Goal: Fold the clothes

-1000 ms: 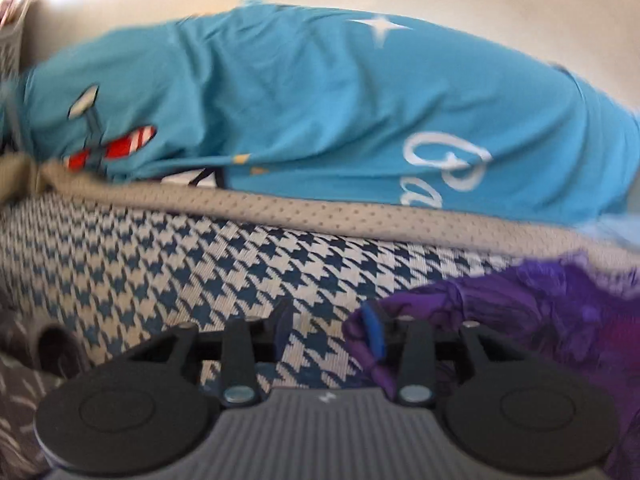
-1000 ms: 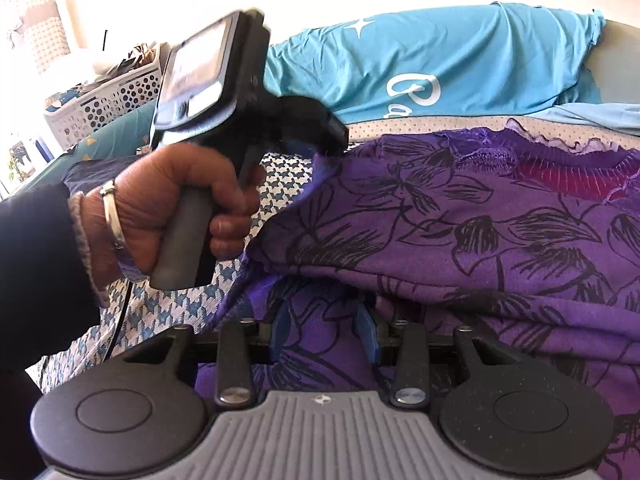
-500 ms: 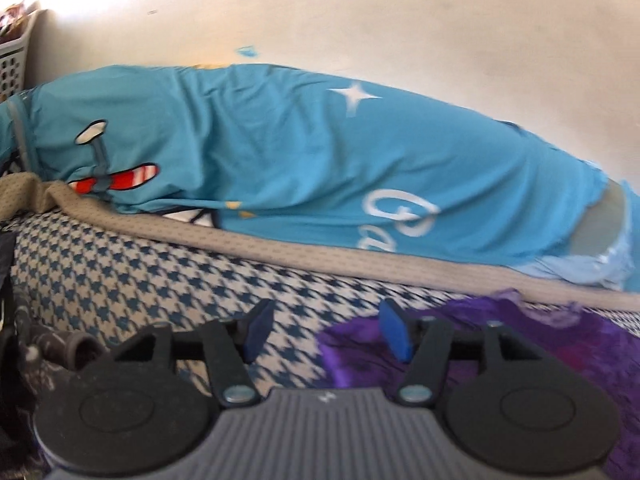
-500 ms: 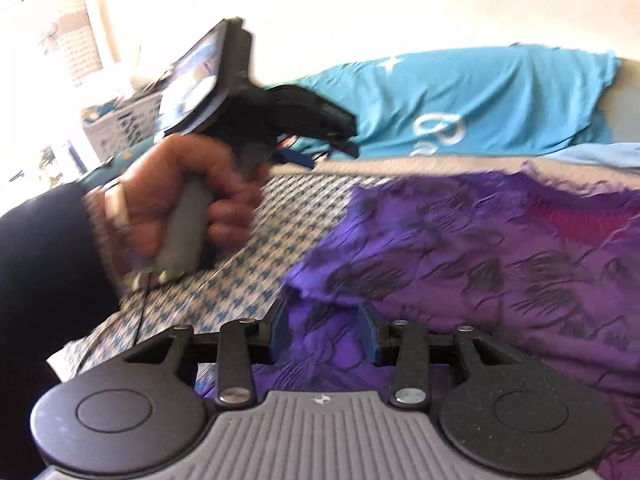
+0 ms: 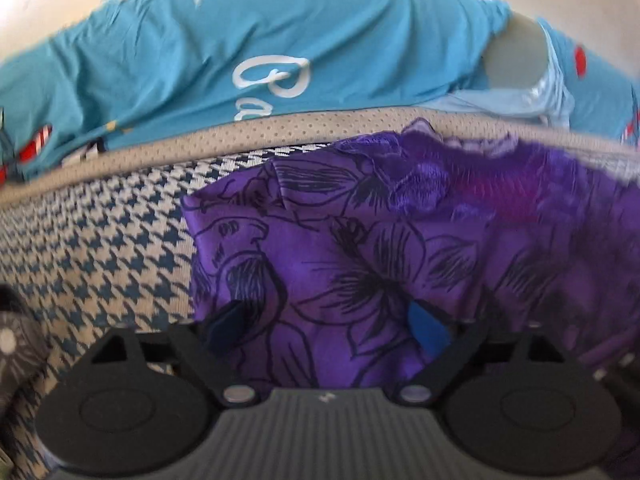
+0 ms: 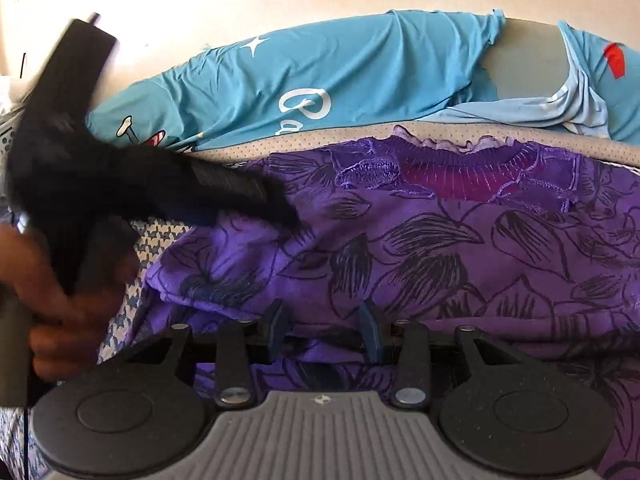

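Hand point(image 6: 48, 300): at the far left of the right wrist view, motion-blurred, wrapped round the grey grip of the left gripper.
Left gripper point(image 5: 326, 326): black body and blue-tipped fingers, the two tips set wide apart with the purple cloth lying flat between and beneath them; nothing pinched. In the right wrist view its dark nose reaches over the near left corner of the purple garment.
Houndstooth cover point(image 5: 100, 248): blue-and-white weave, bare to the left of the purple garment, carrying the garment on its right part.
Beige band point(image 5: 280, 128): dotted mesh strip running left to right along the far edge of the cover, between the cover and the teal cloth.
Teal T-shirt point(image 5: 280, 40): draped behind the band, white star and white script on it, red-and-white print at its left end.
Purple garment point(image 6: 440, 248): the task's piece, black line-drawn flowers on violet, spread on the cover from centre to right; a folded left flap lies on top, magenta inside the frilled neckline near the beige band.
Right gripper point(image 6: 324, 330): low over the near edge of the purple garment, blue tips standing apart with a clear gap; whether cloth lies in the gap I cannot tell.
Pale blue cloth point(image 6: 540, 110): bunched at far right, beside the teal T-shirt.
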Tool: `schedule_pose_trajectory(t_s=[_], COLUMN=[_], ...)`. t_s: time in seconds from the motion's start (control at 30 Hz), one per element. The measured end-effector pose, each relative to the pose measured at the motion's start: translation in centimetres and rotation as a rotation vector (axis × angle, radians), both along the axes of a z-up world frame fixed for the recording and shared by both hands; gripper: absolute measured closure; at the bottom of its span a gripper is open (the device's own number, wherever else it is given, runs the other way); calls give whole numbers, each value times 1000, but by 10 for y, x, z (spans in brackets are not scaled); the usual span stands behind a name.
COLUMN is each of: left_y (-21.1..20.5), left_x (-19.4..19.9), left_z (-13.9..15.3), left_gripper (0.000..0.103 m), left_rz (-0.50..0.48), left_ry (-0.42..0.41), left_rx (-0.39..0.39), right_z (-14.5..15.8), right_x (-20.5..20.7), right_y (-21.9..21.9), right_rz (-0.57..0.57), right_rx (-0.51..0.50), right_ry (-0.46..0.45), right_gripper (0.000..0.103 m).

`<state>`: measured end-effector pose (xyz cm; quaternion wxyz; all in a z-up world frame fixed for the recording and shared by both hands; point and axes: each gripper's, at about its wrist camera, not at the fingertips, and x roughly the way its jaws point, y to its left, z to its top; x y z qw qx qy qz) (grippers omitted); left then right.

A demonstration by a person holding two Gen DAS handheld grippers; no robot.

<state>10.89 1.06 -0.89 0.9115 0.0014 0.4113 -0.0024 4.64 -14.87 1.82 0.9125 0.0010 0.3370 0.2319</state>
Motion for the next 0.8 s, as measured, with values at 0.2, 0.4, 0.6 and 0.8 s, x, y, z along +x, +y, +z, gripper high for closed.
schedule_pose_trajectory(t_s=[0.2, 0.4, 0.6, 0.8], left_y=[7, 6, 2, -9], left_x=[1, 0, -6, -17], left_z=[-3, -3, 7, 18], left_gripper=[0, 0, 0, 0], left_rz=[28, 44, 66, 45], left_ry=[32, 38, 28, 16], left_rx=[-30, -28, -3, -5], right_z=[-2, 3, 18, 26], right_x=[-5, -5, -7, -7], right_y=[6, -1, -21, -53], right_rz=[44, 38, -24, -161], right_rx=[-56, -28, 18, -2], right_ry=[-22, 2, -43, -92], right_gripper=[50, 50, 50, 50])
